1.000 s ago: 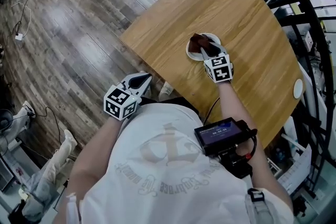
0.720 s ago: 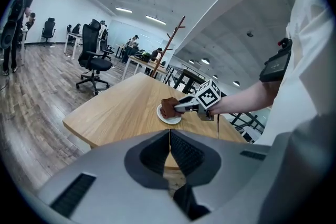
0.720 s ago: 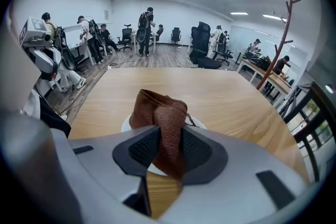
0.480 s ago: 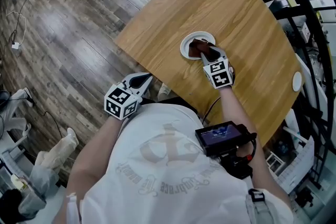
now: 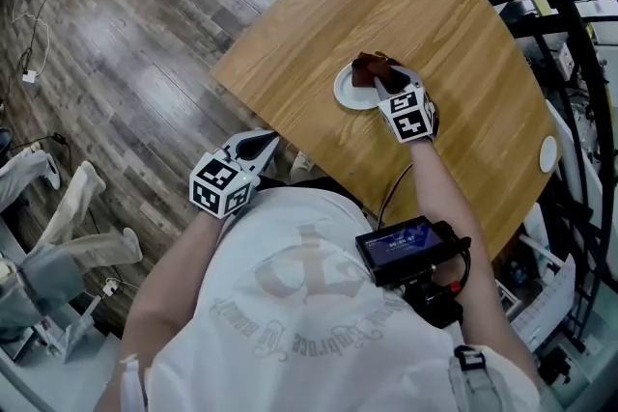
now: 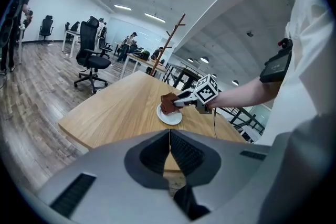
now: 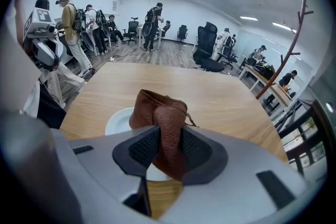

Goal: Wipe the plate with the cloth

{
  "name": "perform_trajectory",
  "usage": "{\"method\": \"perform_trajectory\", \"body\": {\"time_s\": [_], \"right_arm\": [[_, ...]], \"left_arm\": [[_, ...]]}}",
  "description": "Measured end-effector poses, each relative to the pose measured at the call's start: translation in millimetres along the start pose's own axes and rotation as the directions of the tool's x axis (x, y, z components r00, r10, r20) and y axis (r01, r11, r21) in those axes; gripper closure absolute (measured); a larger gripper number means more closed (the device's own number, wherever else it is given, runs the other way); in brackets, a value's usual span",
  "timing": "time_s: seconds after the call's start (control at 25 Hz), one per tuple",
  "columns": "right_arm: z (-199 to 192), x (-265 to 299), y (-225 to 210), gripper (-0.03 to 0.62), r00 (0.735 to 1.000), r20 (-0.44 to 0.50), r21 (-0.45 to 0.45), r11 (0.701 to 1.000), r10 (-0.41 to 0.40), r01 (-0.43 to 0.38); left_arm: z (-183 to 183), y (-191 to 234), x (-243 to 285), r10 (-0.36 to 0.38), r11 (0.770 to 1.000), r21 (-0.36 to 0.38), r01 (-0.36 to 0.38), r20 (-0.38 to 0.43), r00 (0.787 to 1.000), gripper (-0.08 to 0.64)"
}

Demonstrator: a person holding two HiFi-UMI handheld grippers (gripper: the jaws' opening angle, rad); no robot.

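Your right gripper reaches over the round light-wood tabletop, and its fingers are clamped on a crumpled brown leather-like cloth. The fold of cloth fills the gap between them and bunches up beyond the tips. In the head view the cloth sits on the far right part of the small round white plate, covering that side and its rim; the near left part of the plate is bare. In the right gripper view the plate shows white to the left of and beneath the hanging cloth. The plate lies flat on the tabletop, nearer your edge than the far edge. Your left gripper is off the tabletop, held close to your left side, just beside the tabletop's near edge and over the grey wood-plank floor. Its fingers are pressed together with nothing between them. From that gripper's view the plate, the cloth and the right gripper show across the tabletop, well apart from the left gripper.
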State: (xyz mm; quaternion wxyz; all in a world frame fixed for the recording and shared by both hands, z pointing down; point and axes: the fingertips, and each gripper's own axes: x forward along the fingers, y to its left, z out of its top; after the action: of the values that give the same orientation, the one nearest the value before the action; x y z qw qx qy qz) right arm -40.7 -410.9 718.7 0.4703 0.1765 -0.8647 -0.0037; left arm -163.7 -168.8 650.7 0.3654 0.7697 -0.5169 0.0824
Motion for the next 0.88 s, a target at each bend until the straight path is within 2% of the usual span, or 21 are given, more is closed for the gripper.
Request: {"method": "perform_trajectory", "body": {"time_s": [0.32, 0.88], "right_arm": [[0.0, 9.4, -12.2, 0.466, 1.000, -0.028, -0.003, 1.000, -0.011, 0.011], [-45.5, -32.0, -2.0, 0.466, 0.999, -0.048, 0.052, 0.999, -0.008, 0.011]], "left_arm": [[-3.8, 6.2, -7.4, 0.019, 1.000, -0.013, -0.019, 0.004, 1.000, 0.546], [0.1, -4.1, 9.5, -0.045, 0.999, 0.023, 0.046, -0.031, 0.999, 0.548]]}}
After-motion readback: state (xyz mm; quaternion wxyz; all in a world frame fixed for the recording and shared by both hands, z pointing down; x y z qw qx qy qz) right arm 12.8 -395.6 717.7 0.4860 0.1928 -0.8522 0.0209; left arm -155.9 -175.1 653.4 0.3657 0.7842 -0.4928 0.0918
